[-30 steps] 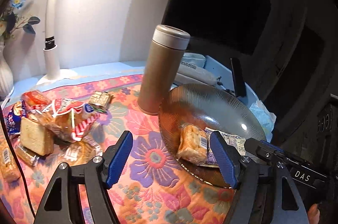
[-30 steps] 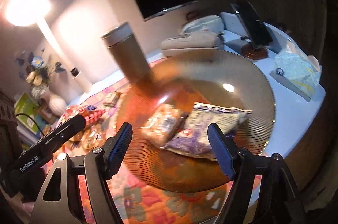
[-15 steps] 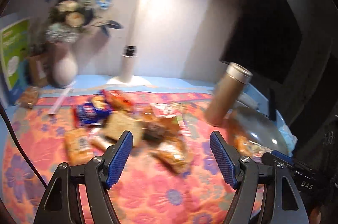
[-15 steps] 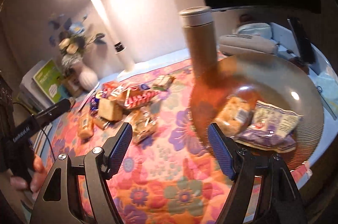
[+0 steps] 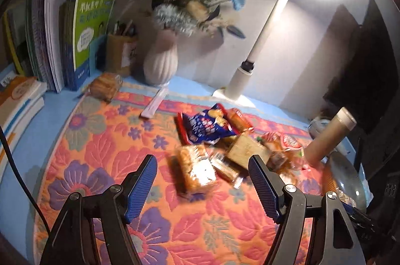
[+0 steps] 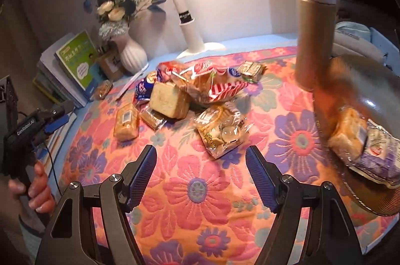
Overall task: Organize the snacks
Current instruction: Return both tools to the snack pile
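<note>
Left gripper [image 5: 202,186]: spread, nothing between the blue pads [image 5: 141,183], poised above the mat [image 5: 95,140] just short of the snack pile [image 5: 225,140]. Right gripper [image 6: 201,180]: likewise spread and empty, above the mat near a clear cookie bag [image 6: 221,130].

Snack pile, mid-mat: blue packet [image 5: 207,126] at the far side, bread block [image 6: 168,100] at centre, red-striped bag [image 6: 212,84] right of it, wrapped cake [image 6: 126,121] at the near left, slim bar [image 6: 152,119] between cake and block, small foil pack [image 6: 251,70] at the far right. Seen blurred in the left wrist view.

Apart from the pile: 1 wrapped pastry [image 5: 105,89] at the far-left mat corner, just beside the books [image 5: 75,32]; white stick [image 5: 155,104] near the vase [image 5: 161,62].

Glass plate [image 6: 375,80], right edge of the mat, blurred: holding 2 snacks, a wrapped cake [image 6: 350,136] and a purple packet [image 6: 380,157] touching it on the right. Flask [image 6: 315,35] upright just left of the plate's far rim.

Far edge: lamp [image 5: 265,40] lit, pen holder [image 5: 122,52] between books and vase.

Left edge of the right wrist view: hand [image 6: 35,187] around the left gripper's black handle.
</note>
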`<state>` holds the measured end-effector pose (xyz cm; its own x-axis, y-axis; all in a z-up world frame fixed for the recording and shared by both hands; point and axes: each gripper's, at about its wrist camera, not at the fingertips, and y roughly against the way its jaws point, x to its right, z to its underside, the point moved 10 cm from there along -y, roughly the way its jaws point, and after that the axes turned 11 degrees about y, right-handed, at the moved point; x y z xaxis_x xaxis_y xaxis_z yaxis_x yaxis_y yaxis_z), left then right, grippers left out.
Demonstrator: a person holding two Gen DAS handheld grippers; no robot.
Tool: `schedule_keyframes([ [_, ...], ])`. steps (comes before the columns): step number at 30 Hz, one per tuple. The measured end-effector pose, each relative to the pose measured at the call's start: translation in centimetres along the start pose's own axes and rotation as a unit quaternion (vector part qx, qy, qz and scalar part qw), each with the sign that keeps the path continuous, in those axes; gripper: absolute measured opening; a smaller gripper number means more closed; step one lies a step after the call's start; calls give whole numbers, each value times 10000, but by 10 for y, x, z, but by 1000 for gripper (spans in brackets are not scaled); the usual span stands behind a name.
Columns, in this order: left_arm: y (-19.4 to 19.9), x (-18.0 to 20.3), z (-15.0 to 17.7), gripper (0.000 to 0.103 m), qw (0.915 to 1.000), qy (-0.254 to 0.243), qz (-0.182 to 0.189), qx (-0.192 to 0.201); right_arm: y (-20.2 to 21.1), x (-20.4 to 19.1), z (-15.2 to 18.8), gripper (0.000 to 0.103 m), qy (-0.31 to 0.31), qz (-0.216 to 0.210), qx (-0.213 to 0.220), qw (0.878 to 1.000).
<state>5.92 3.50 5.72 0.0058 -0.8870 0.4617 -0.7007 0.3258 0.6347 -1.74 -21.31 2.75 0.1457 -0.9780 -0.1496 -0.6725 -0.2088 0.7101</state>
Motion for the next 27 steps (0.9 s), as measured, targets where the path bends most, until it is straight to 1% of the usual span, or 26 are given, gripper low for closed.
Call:
schedule_keyframes([
  [4, -41, -6, 20, 73, 9990, -86, -194, -394, -24, 12, 8, 74, -37, 105, -140, 9998],
  [6, -60, -4, 28, 76, 9980, -186, -244, -560, -32, 20, 9, 74, -10, 182, -107, 9998],
  [8, -78, -3, 32, 80, 9972, -219, -291, -657, -39, 27, 7, 74, 75, 284, -84, 9995],
  [12, -104, 1, 35, 81, 9966, -178, -285, -759, -53, 32, 0, 75, 309, 338, -53, 9989],
  [18, -128, -2, 35, 81, 9965, -114, -383, -740, -72, 30, -12, 78, 500, 8, -46, 9987],
  [20, -133, -7, 37, 81, 9964, -87, -434, -721, -75, 32, -14, 83, 575, 67, 10, 9983],
  [22, -137, -9, 37, 81, 9964, -116, -477, -693, -80, 35, -15, 84, 633, 114, 21, 9979],
  [23, -136, -8, 37, 81, 9966, -140, -483, -659, -82, 37, -15, 88, 626, 123, 2, 9980],
  [27, -136, -9, 41, 81, 9959, -271, -600, -625, -104, 41, -5, 89, 434, -64, -459, 9980],
])
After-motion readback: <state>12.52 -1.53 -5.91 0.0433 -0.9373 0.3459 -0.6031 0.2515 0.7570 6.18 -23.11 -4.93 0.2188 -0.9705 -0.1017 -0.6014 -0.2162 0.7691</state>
